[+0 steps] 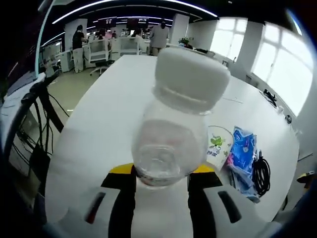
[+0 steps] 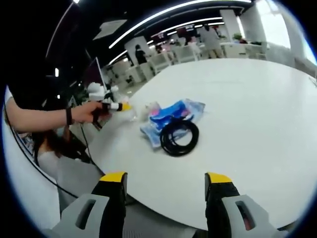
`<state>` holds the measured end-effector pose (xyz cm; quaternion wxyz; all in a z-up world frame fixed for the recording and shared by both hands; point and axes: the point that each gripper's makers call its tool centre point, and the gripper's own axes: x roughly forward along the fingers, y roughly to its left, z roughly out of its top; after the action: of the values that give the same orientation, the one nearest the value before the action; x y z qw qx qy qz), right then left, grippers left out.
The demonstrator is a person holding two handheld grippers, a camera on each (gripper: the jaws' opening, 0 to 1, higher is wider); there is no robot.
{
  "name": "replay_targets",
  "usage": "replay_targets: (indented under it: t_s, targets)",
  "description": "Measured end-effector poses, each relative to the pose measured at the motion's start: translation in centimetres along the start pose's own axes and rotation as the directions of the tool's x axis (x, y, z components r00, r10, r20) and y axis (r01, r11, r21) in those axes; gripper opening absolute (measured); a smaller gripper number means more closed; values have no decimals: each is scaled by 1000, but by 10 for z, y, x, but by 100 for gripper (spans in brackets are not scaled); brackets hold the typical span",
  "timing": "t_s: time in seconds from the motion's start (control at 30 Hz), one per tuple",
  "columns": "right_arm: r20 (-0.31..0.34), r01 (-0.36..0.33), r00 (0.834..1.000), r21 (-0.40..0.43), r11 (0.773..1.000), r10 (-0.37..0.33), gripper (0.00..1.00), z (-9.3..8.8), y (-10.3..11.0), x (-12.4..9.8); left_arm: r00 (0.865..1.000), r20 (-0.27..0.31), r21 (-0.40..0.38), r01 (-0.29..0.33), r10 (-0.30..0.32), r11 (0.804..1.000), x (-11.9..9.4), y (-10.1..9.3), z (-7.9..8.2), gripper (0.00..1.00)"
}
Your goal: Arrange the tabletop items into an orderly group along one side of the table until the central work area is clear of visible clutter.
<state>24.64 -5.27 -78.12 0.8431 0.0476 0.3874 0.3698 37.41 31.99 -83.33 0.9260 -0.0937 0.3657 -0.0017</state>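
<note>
My left gripper (image 1: 161,174) is shut on a clear plastic bottle (image 1: 173,134), whose white cap (image 1: 192,74) points away from the camera over the white table (image 1: 109,114). To its right lie a white packet with green print (image 1: 218,144), a blue packet (image 1: 242,148) and a coiled black cable (image 1: 261,173). In the right gripper view, my right gripper (image 2: 166,181) is open with nothing between its jaws, near the table's edge. Beyond it sit the black cable (image 2: 179,135) and the blue packet (image 2: 173,111). A hand (image 2: 86,111) holds the left gripper (image 2: 116,106) at the far left.
The white table (image 2: 257,109) stretches bare to the right and far side. Cables and a stand (image 1: 34,124) hang off the table's left edge. Office chairs, desks and several people (image 1: 158,37) are far behind.
</note>
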Motion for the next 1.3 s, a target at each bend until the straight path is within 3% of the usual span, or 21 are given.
replay_targets:
  t_s: [0.37, 0.43, 0.67, 0.77, 0.9, 1.13, 1.3]
  targets:
    - [-5, 7, 1000, -3, 1000, -7, 64, 1, 3, -1, 999, -32, 9, 14, -14, 1000, 25, 5, 15, 40]
    - [-6, 8, 1000, -2, 1000, -8, 64, 1, 3, -1, 999, -49, -29, 23, -24, 999, 30, 6, 14, 40]
    - [-12, 4, 1000, -17, 1000, -4, 64, 4, 9, -1, 996, -68, -33, 52, -54, 998, 33, 7, 12, 41]
    - [-16, -2, 1000, -20, 1000, 1, 64, 4, 11, 1, 995, -79, -8, 60, -60, 998, 26, 5, 8, 41]
    - [-24, -10, 1000, -34, 999, 9, 64, 3, 12, 2, 993, -69, -10, 92, -93, 996, 20, -2, 2, 49]
    - [-25, -16, 1000, -31, 999, 15, 64, -1, 14, 6, 994, -62, -28, 87, -89, 996, 7, -3, -16, 45]
    - [-24, -22, 999, -28, 999, 22, 64, -3, 17, 8, 994, -78, 57, 83, -78, 995, 1, -6, -37, 43]
